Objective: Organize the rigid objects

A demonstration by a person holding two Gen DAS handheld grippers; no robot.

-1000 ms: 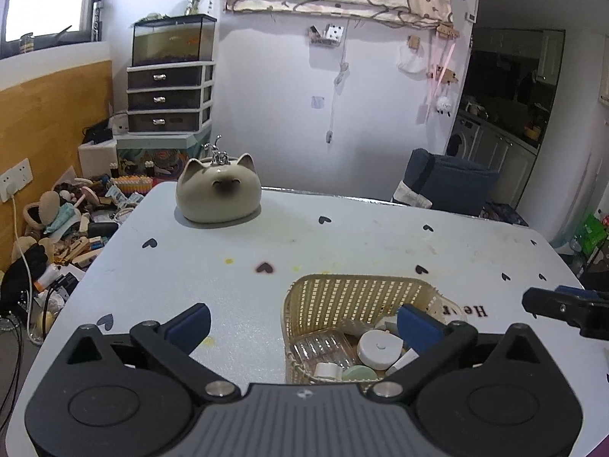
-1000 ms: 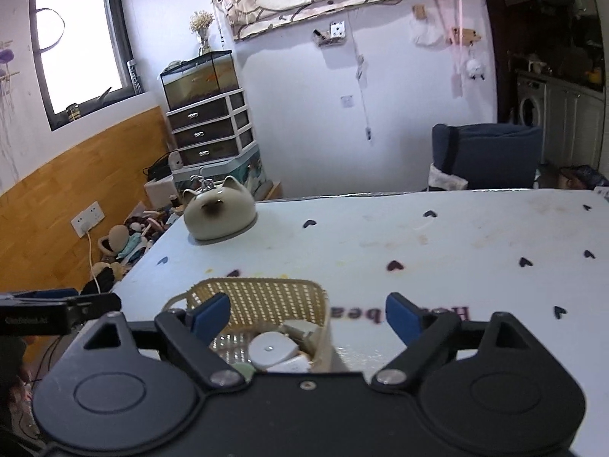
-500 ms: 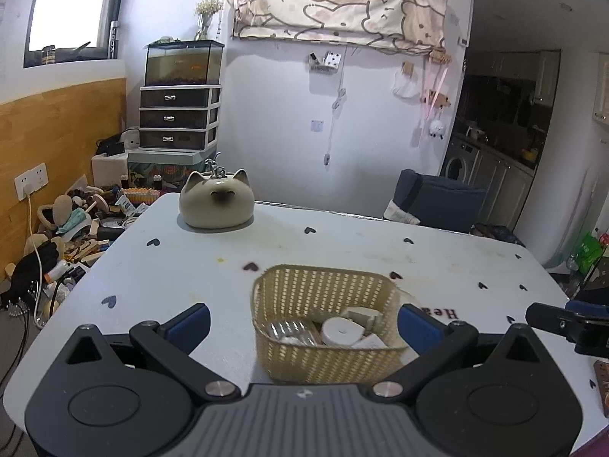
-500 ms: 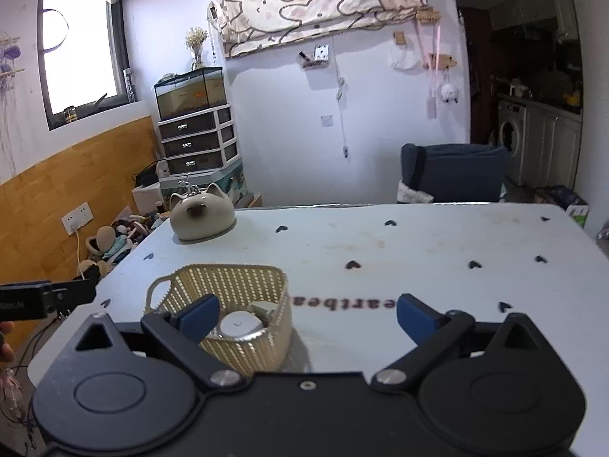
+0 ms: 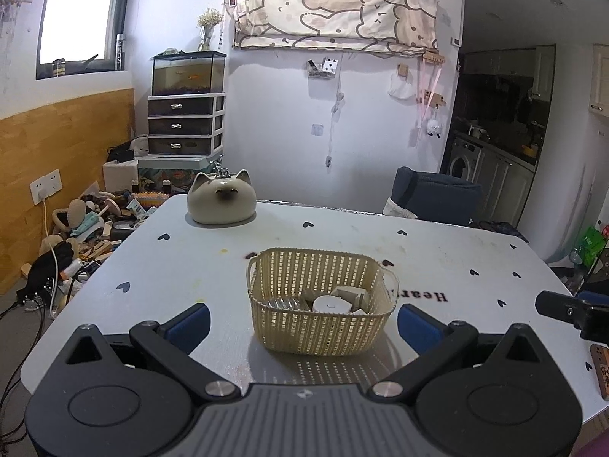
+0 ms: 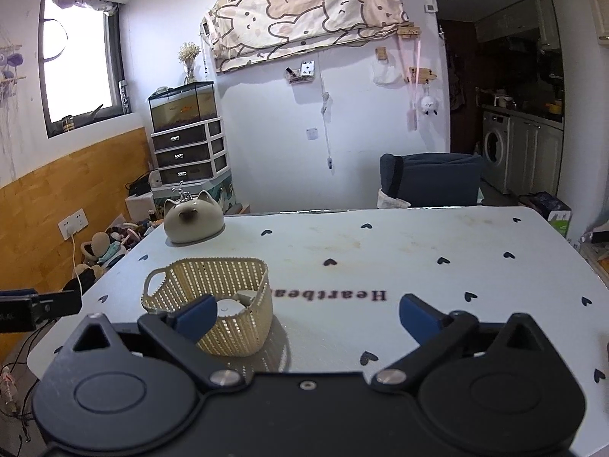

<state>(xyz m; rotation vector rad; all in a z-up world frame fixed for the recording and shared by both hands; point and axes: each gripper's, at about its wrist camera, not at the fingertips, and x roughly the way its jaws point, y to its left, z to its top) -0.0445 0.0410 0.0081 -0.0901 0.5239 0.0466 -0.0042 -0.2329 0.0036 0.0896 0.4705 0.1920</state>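
A cream woven basket (image 5: 319, 327) stands on the white table (image 5: 171, 266), holding several small white and clear rigid items (image 5: 331, 303). My left gripper (image 5: 302, 323) is open and empty, drawn back from the basket, which shows between its blue pads. The basket also shows in the right wrist view (image 6: 243, 327), left of centre. My right gripper (image 6: 306, 316) is open and empty, its left pad in front of the basket. The right gripper's tip shows in the left wrist view (image 5: 571, 310).
A cat-shaped ceramic pot (image 5: 220, 203) sits at the table's far left. A dark chair (image 5: 434, 198) stands behind the table. Clutter (image 5: 76, 236) lies on the floor at left. A brown tag (image 5: 601, 369) lies at the table's right edge.
Both grippers have pulled back and up from the basket, so it looks smaller and farther. Both stay open. The basket has not moved on the table.
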